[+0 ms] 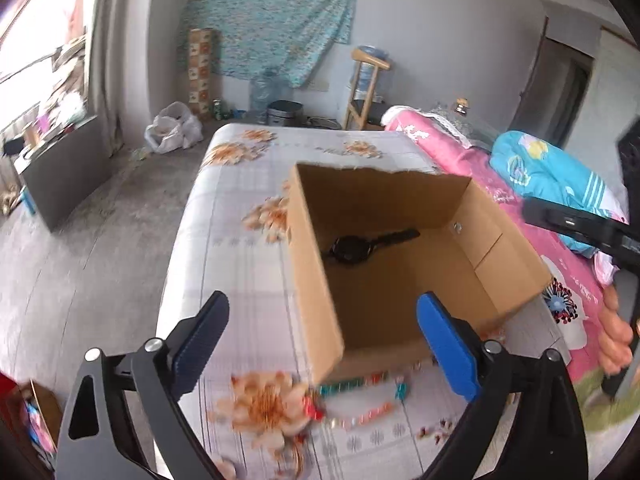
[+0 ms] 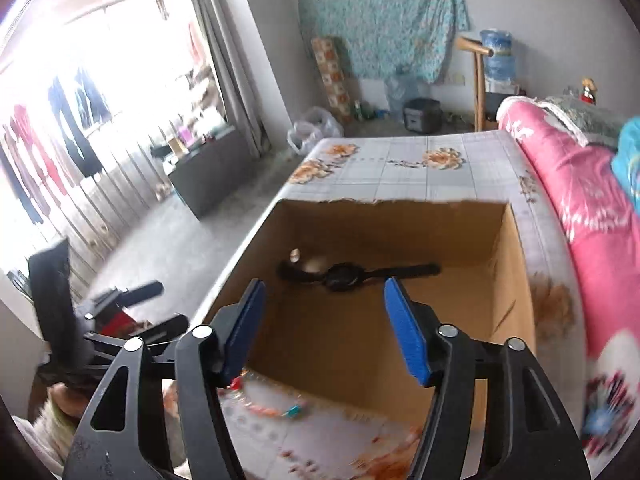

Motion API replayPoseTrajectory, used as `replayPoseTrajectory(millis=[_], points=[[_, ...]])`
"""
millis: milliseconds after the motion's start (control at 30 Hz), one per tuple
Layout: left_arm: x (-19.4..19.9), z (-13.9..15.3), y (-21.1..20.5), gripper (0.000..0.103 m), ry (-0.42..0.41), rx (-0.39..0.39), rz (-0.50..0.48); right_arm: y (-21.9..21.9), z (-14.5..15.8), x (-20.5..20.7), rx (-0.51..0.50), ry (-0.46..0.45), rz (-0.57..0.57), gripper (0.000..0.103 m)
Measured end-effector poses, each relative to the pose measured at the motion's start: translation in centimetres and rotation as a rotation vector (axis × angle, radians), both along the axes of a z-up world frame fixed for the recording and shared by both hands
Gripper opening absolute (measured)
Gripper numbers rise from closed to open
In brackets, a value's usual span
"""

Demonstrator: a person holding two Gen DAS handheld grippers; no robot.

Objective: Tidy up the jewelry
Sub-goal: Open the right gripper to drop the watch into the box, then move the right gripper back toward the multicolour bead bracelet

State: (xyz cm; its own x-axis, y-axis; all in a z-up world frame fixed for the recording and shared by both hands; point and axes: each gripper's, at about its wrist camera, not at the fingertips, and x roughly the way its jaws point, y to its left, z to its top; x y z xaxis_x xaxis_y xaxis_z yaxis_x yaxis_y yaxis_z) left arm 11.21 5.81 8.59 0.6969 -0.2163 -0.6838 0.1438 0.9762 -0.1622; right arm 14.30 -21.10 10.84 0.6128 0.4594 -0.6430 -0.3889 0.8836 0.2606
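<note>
Jewelry lies in two places: one black wristwatch (image 2: 352,274) on the floor of one open cardboard box (image 1: 316,280), and beaded strands (image 1: 360,396), blurred beyond counting, on the bed (image 1: 224,208) just outside the box's near wall. Both tools stand with jaws apart and nothing between them, the left tool (image 1: 322,344) over the box's near corner, the right tool (image 2: 326,332) above the box's opening. A floral sheet covers the bed; pink and blue quilts lie alongside; two water jugs stand by the far wall.
</note>
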Motion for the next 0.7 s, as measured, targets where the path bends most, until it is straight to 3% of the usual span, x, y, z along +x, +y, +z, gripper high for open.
replayPoseTrajectory(millis=[267,500,700], points=[[-5.0,-6.2,-1.9,0.096,0.148,0.06,-0.018,0.2,-4.1,-5.6,-0.014,0.068,-0.056,0.067],[-6.1,-9.2,-3.3,0.096,0.199,0.096,-0.019,0.9,-7.7,-3.8,0.033,0.216,-0.075,0.067],[-6.0,-9.3,-3.2,0.096,0.177,0.14,-0.014,2.0,-8.3,-2.5,0.061,0.223,-0.08,0.067]])
